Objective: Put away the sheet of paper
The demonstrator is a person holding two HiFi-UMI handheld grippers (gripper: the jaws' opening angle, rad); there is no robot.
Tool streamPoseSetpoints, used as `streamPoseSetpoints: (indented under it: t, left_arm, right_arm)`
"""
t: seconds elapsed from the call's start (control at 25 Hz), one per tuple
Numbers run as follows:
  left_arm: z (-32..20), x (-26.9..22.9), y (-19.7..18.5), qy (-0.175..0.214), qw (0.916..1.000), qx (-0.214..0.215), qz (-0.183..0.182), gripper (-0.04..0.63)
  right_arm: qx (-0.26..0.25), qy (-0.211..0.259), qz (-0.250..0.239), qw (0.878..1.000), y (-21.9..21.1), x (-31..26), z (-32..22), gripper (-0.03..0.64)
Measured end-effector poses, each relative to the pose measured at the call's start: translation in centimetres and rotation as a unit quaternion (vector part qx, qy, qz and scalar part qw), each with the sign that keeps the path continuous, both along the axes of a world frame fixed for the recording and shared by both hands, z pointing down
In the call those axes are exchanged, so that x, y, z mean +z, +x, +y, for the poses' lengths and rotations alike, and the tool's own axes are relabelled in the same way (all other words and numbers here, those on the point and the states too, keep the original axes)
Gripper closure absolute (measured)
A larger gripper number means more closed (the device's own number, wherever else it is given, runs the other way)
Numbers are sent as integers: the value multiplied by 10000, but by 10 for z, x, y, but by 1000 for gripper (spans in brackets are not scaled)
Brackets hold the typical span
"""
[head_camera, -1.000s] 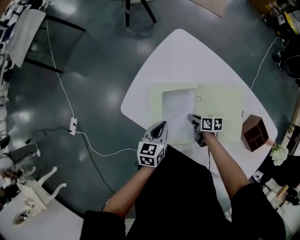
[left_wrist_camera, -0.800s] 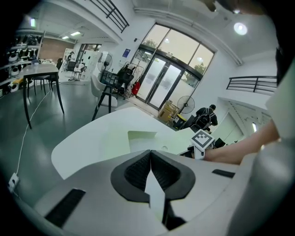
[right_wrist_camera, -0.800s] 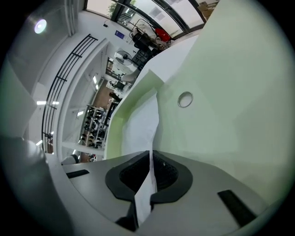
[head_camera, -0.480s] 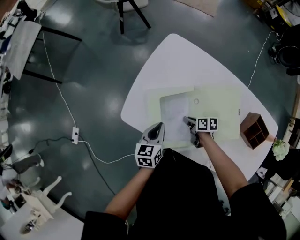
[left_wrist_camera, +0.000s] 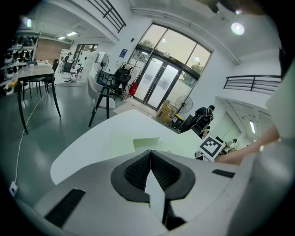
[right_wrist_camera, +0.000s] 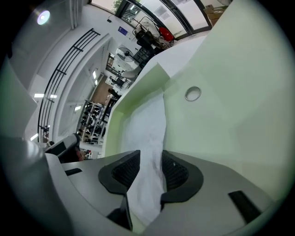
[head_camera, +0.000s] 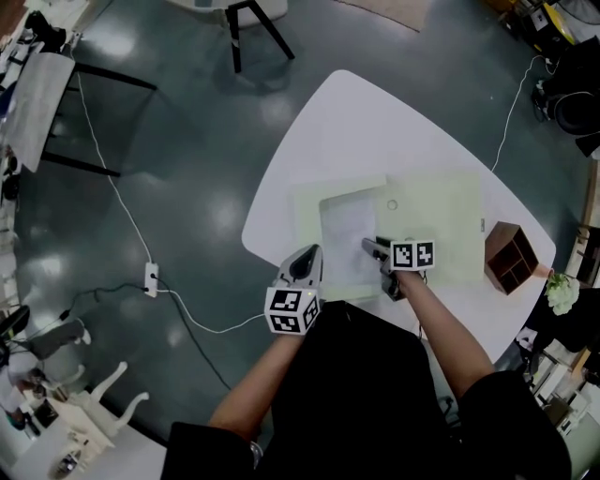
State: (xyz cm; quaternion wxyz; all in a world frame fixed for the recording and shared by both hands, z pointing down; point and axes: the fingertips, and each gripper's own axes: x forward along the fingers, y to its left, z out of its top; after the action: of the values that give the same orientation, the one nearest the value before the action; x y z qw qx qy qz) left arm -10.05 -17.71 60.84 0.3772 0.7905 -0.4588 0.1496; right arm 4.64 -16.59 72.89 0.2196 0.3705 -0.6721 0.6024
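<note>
Table: white, rounded [head_camera: 375, 122], dark floor all round.
Folder: pale green [head_camera: 441, 225], lies open & flat mid-table, both halves showing; small round snap [head_camera: 392, 204] on the R half, near the fold.
Around: brown wooden box [head_camera: 509, 260] stands just R of the folder by the table edge, apart from it. White cable [head_camera: 131, 202] trails over the floor at L. Chair legs [head_camera: 248, 23] at the far side, well clear.
In the way: R gripper itself straddles the sheet's near edge; the folder's L half has a raised lip along its far edge, just past the sheet.
Sheet: white paper [head_camera: 347, 230] in the folder's L half, alongside the fold. Long axis runs away from the person, near end towards them. Mostly flat; near-R part curls up into the R jaws.
R gripper: [head_camera: 371, 247] jaws have just been opening, now stand apart w/ the sheet's edge loose between the pads, not pinched.
L gripper: [head_camera: 315, 249] over the folder's near-L corner by the table edge. Jaws meet at the tips; a pale sliver shows in the gap behind, can't tell if it's a thing or the table.
R gripper view: sheet [right_wrist_camera: 145, 133] rises between the pads, snap [right_wrist_camera: 192, 93] beyond on the green.
</note>
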Motion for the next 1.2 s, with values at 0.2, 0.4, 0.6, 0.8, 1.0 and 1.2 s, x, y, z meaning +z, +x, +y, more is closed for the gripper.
streamPoseSetpoints:
  t: [0.2, 0.4, 0.6, 0.8, 1.0, 1.2]
  left_arm:
    - [-8, 2, -2, 76, 10000, 47, -33, 592]
    - [-16, -15, 3, 228, 9997, -17, -5, 592]
    - [-8, -53, 22, 432, 9991, -32, 30, 592]
    - [-5, -86, 66, 889, 9955, 332, 58, 592]
    - [-3, -148, 109, 1533, 9868, 528, -53, 592]
    - [10, -208, 145, 2207, 9732, 563, -324, 592]
  right_arm:
    - [70, 313, 303, 9990, 24, -19, -2, 450]
    - [334, 641, 341, 9968, 55, -63, -5, 450]
    - [657, 1335, 528, 9875, 99, -137, 7, 463]
    - [1344, 2184, 551, 9650, 150, -224, 20, 580]
    - [1749, 2812, 867, 9396, 200, -285, 41, 615]
    - [1851, 3558, 1241, 9076, 244, -343, 61, 618]
